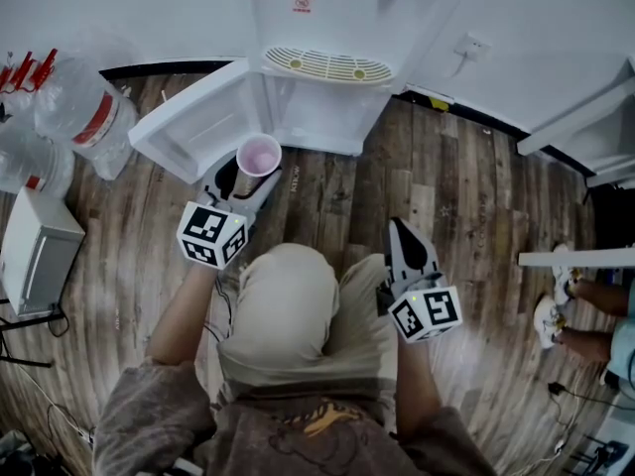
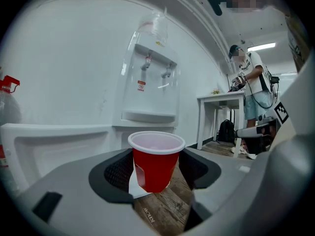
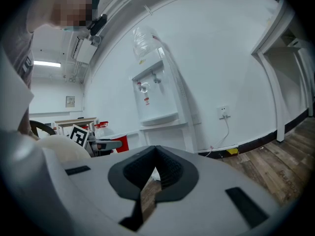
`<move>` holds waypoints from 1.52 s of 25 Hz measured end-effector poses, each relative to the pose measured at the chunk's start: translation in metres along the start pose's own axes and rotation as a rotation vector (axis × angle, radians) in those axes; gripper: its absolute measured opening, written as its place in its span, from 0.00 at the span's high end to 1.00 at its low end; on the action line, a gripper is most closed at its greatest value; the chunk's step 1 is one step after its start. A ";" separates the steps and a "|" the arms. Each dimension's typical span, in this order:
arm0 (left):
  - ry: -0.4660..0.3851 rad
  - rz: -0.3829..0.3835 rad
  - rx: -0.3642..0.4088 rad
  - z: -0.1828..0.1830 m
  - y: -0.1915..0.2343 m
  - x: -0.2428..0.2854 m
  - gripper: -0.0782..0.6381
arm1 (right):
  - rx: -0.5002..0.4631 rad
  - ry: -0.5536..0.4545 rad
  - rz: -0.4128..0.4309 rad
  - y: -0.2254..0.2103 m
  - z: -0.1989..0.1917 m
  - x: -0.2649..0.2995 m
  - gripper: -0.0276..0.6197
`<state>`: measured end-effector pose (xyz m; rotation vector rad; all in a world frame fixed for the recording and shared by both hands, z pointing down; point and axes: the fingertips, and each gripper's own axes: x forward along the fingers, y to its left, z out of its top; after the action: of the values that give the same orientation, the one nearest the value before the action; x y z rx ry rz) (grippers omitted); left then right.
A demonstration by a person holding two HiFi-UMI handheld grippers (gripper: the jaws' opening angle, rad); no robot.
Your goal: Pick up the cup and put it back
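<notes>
A red plastic cup (image 1: 259, 155) with a white inside sits upright between the jaws of my left gripper (image 1: 244, 180), which is shut on it. In the left gripper view the cup (image 2: 153, 163) hangs clear of the wooden floor, its sides against the dark pads (image 2: 118, 173). It is just in front of the white water dispenser (image 1: 319, 77), beside the dispenser's open lower door (image 1: 193, 127). My right gripper (image 1: 399, 234) rests over the person's right knee, shut, with nothing in it; its pads (image 3: 167, 168) meet at the tips.
Large clear water bottles (image 1: 84, 107) lie at the left wall, with a white box (image 1: 35, 251) below them. A white table edge (image 1: 575, 258) and another person's feet (image 1: 561, 310) are at the right. A wall socket (image 1: 473, 45) and cable sit right of the dispenser.
</notes>
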<state>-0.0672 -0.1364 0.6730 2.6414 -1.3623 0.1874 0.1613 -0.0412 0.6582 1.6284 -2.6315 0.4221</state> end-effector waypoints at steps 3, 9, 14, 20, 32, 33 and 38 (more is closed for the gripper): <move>-0.010 -0.016 0.018 -0.002 0.002 0.018 0.49 | -0.001 0.002 0.002 0.000 -0.001 0.003 0.95; -0.026 -0.047 0.009 -0.012 0.008 0.057 0.49 | 0.005 0.009 -0.007 -0.001 -0.002 0.006 0.95; -0.021 -0.055 -0.001 -0.030 0.017 0.092 0.49 | 0.005 0.018 -0.022 -0.005 -0.003 0.010 0.95; -0.026 -0.060 -0.002 -0.049 0.026 0.132 0.49 | 0.012 0.013 -0.039 -0.010 0.001 0.016 0.95; 0.012 -0.029 -0.021 -0.110 0.057 0.216 0.49 | 0.040 0.053 -0.070 -0.016 -0.012 0.034 0.95; 0.016 -0.026 -0.022 -0.115 0.059 0.222 0.49 | 0.039 0.055 -0.073 -0.016 -0.011 0.035 0.95; 0.040 -0.002 -0.033 -0.140 0.070 0.250 0.49 | 0.023 0.047 -0.086 -0.020 -0.003 0.040 0.95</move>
<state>0.0149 -0.3474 0.8624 2.5974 -1.3390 0.2135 0.1608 -0.0838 0.6718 1.7093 -2.5211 0.4829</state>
